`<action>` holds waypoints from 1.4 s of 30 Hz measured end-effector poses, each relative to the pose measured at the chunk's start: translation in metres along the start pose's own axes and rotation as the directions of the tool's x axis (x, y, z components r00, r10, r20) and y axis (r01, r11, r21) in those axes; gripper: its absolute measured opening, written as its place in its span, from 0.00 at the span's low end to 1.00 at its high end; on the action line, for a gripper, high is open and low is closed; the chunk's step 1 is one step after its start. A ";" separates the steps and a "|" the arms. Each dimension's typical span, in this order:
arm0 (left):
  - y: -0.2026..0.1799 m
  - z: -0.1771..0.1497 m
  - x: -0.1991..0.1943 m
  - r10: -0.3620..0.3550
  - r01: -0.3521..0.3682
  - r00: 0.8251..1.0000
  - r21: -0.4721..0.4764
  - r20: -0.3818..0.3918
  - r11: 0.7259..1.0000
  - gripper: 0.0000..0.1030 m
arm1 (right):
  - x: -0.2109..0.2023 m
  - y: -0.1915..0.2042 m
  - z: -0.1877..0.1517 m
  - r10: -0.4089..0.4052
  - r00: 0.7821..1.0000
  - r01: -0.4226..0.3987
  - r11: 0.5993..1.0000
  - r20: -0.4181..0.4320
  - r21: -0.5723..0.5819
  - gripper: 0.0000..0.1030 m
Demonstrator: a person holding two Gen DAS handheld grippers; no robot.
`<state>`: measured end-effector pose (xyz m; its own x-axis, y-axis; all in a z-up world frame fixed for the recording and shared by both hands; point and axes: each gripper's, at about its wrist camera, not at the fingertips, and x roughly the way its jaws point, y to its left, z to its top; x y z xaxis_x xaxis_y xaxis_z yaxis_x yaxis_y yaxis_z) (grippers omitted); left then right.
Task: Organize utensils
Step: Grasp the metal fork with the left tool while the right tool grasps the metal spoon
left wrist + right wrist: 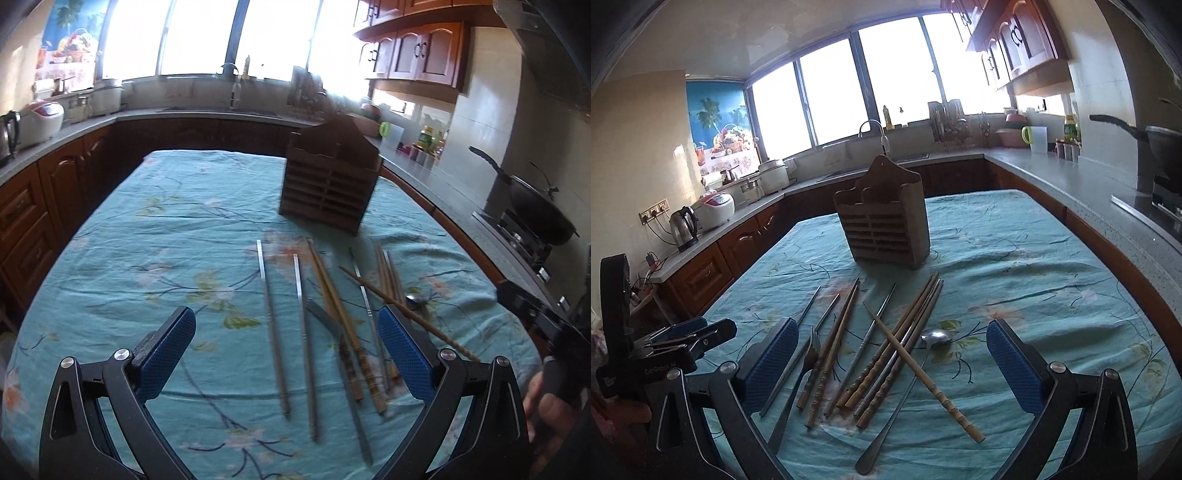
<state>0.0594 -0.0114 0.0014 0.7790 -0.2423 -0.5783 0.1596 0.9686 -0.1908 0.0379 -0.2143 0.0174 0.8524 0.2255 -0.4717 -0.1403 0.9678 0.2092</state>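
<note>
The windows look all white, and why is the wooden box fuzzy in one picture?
In both views the windows are blown out by daylight, so nothing outside shows. In the left wrist view the wooden holder and the chopsticks are smeared by motion blur; in the right wrist view the holder is sharp. The fisheye lens bends the counter edges in both.
</note>
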 end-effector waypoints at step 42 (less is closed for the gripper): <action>-0.013 0.019 0.082 -0.225 0.219 0.932 -0.054 -0.283 0.974 0.05 | 0.069 -0.054 0.004 0.091 0.969 -0.036 0.972 -0.228 0.233 0.02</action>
<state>0.1332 -0.0431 -0.0284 0.5186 -0.4596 -0.7210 0.2930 0.8877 -0.3551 0.1064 -0.2519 -0.0233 0.6986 0.3323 -0.6337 -0.0499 0.9061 0.4202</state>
